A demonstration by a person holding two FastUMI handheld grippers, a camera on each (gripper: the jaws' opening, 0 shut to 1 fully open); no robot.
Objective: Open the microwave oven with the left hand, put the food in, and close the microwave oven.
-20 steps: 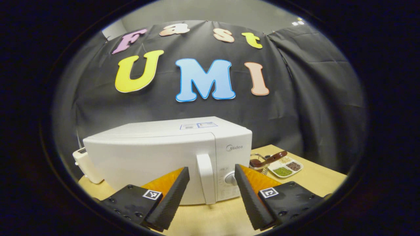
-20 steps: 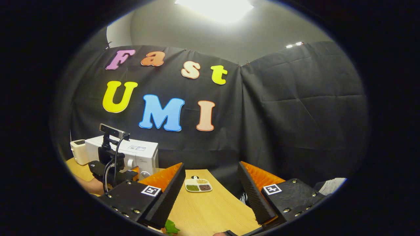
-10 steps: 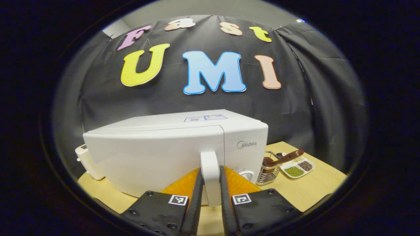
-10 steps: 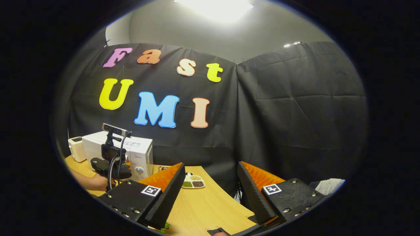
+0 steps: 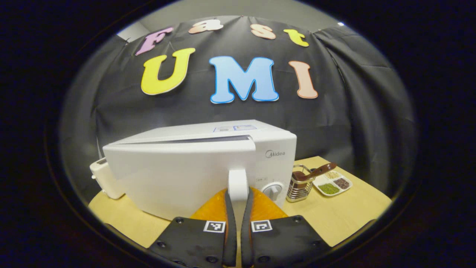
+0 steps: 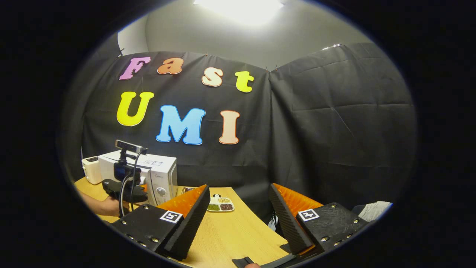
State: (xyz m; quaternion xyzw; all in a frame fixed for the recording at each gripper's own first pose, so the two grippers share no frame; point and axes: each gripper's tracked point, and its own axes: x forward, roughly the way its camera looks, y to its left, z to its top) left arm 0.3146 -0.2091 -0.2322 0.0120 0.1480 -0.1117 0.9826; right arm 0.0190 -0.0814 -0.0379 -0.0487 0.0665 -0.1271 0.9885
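Microwave (image 5: 193, 167) handle (image 5: 238, 186) is pinched by the left gripper (image 5: 238, 208); a jerky pull could slip off. Right gripper (image 6: 238, 219) fingers spread wide, holding nothing.

Bare counter (image 5: 346, 214) is seen at lower right; a utensil basket (image 5: 297, 188) and sectioned dish (image 5: 332, 183) stand just beside the microwave (image 5: 178, 163).

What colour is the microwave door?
White; the microwave door shows best in the left gripper view.

A staged recording booth dressed as a kitchen corner: black cloth (image 6: 334, 130) hangs as walls around a wooden bench (image 5: 346, 216) carrying a microwave (image 5: 178, 175), a toaster (image 5: 106, 178) at its far-left corner, a wire utensil holder (image 5: 299, 188) and a divided dish of grains (image 5: 332, 183).
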